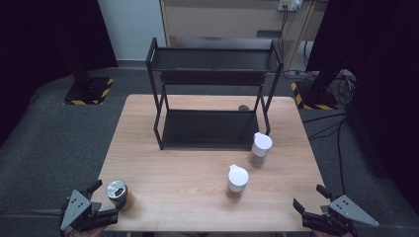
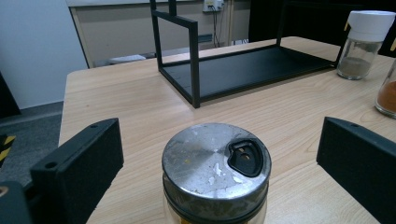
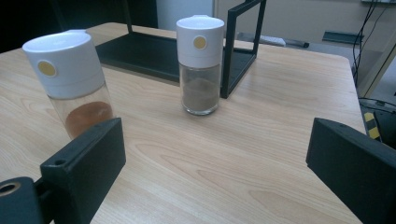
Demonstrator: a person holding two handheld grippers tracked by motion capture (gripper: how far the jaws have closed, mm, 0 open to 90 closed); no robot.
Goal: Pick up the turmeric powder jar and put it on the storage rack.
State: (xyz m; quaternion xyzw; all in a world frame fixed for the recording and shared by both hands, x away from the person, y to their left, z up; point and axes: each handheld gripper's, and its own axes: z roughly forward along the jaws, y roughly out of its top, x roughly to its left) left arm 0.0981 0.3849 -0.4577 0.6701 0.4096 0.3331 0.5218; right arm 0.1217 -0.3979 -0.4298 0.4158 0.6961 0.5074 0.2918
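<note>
Dark curtains and grey floor ring a light wooden table (image 1: 197, 197) with a black two-tier rack (image 1: 212, 98) at its far side. A metal-lidded jar (image 1: 118, 193) stands at the near left corner, close to the edge; the left gripper (image 1: 101, 200) has its jaws spread wide on either side of it, not touching. The right gripper (image 1: 309, 200) hovers at the near right corner, jaws likewise spread and empty, pointing toward two white-capped shakers: one (image 1: 237, 181) with orange powder near the middle, one (image 1: 260, 149) with brown powder just beside the rack's right leg.

Risks, as I judge them: the jar sits so near the edge that a lopsided closing could nudge it off or tip it. Its smooth glass could also slip if pinched at the lid. The right jaws, moving in, could clip the nearer shaker and topple it.

No brand or writing is readable; each shaker cap bears only a plain yellow dot.
</note>
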